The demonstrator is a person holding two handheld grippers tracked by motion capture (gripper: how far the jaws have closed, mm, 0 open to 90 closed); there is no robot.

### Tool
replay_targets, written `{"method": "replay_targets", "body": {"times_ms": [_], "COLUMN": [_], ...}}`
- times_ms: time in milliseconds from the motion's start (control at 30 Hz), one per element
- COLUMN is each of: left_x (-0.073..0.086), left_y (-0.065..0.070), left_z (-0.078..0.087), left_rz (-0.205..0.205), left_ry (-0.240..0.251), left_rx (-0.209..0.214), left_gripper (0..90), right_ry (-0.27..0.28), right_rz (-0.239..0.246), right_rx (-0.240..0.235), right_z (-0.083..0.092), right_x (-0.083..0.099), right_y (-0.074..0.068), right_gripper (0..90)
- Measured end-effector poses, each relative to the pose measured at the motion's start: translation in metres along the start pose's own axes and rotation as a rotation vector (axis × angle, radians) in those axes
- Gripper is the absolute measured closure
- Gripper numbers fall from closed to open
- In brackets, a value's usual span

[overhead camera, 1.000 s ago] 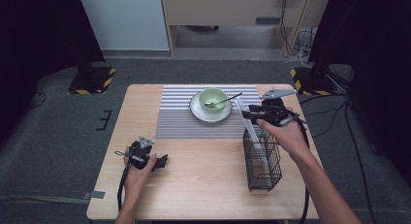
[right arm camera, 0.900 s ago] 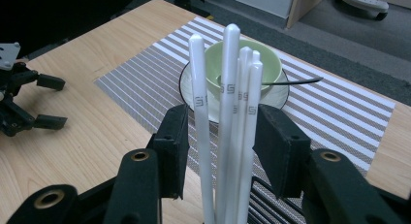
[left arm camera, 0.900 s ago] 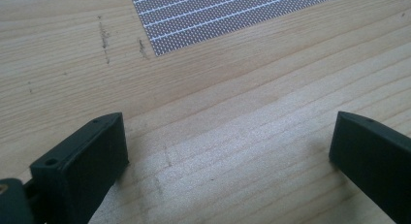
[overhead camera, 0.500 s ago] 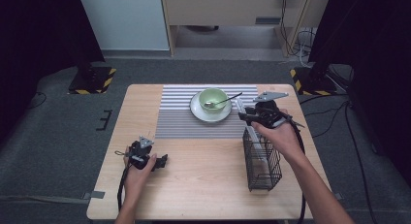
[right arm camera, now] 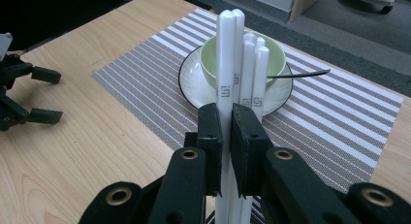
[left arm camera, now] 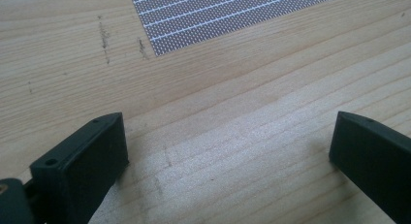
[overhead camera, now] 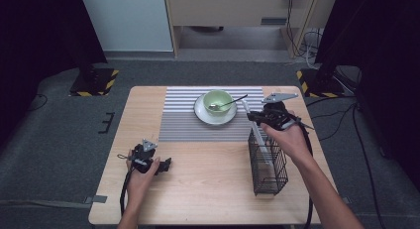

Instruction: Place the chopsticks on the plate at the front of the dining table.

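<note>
My right gripper (overhead camera: 255, 116) is over the top of a black wire basket (overhead camera: 267, 167) at the table's right. Its jaws have just been closing and are now shut on a pair of white chopsticks (right arm camera: 228, 49). In the high view the chopsticks (overhead camera: 246, 109) lean out of the basket toward the bowl. In the right gripper view (right arm camera: 226, 112), more white chopsticks (right arm camera: 256, 64) stand just behind the held pair. My left gripper (overhead camera: 166, 164) rests open on the bare wood at the front left; in the left gripper view (left arm camera: 228, 132) nothing lies between its jaws.
A green bowl (overhead camera: 218, 100) with a metal spoon (overhead camera: 236, 101) stands on a white saucer (overhead camera: 214, 118), on a grey striped placemat (overhead camera: 183, 121) at the table's far middle. The wooden table (overhead camera: 213, 194) has open room in front. The left gripper (right arm camera: 29, 95) lies far off in the right gripper view.
The right gripper's jaws have drawn together on the chopsticks. Both hands have kept their places.
</note>
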State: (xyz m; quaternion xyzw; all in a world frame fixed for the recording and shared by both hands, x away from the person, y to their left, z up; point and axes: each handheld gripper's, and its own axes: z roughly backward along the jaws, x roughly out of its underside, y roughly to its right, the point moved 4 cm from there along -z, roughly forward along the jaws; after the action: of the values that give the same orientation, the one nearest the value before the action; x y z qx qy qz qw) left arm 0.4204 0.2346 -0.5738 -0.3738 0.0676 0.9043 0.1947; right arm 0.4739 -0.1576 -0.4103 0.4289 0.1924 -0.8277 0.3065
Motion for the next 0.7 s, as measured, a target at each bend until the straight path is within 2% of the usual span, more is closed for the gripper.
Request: {"method": "replay_targets", "body": {"times_ms": [433, 700], "left_x": [0.000, 0.000], "left_y": [0.000, -0.001], "left_z": [0.000, 0.003], "left_rz": [0.000, 0.010], "left_ry": [0.002, 0.011], "left_rx": [-0.003, -0.004], "left_gripper": [0.0, 3.5], "right_ry": [0.009, 0.029], "right_rz": [-0.013, -0.023], "right_rx": [-0.044, -0.054], "right_z": [0.001, 0.005], "right_x": [-0.002, -0.014], "right_y": [0.005, 0.007], "right_gripper": [83.9, 84.0]}}
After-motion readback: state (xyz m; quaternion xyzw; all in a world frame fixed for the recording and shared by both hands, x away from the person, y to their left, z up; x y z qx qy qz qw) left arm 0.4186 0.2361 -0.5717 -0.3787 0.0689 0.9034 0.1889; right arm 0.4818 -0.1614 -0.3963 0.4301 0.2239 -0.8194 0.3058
